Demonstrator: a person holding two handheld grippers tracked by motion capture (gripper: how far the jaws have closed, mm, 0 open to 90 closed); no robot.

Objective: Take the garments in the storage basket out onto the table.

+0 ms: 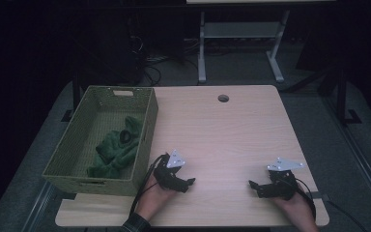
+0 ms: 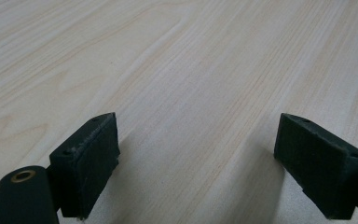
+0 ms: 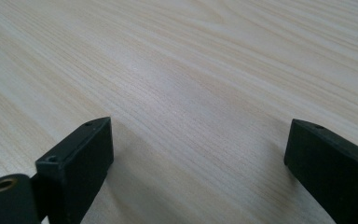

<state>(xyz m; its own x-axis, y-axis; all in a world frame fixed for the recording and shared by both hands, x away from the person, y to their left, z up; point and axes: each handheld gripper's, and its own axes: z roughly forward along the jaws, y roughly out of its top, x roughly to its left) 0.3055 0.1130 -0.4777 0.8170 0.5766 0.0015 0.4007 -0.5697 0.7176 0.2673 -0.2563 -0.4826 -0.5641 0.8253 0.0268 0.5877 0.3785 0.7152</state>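
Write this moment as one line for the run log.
left gripper: open, empty, on table | right gripper: open, empty, on table | green cloth: inside basket

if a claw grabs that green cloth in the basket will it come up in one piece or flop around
The green cloth lies crumpled in soft folds inside the woven basket, so it likely droops and trails when lifted. It looks light for its bulk. Its fuzzy-looking surface probably grips well, though a loose end might drag on the basket wall.
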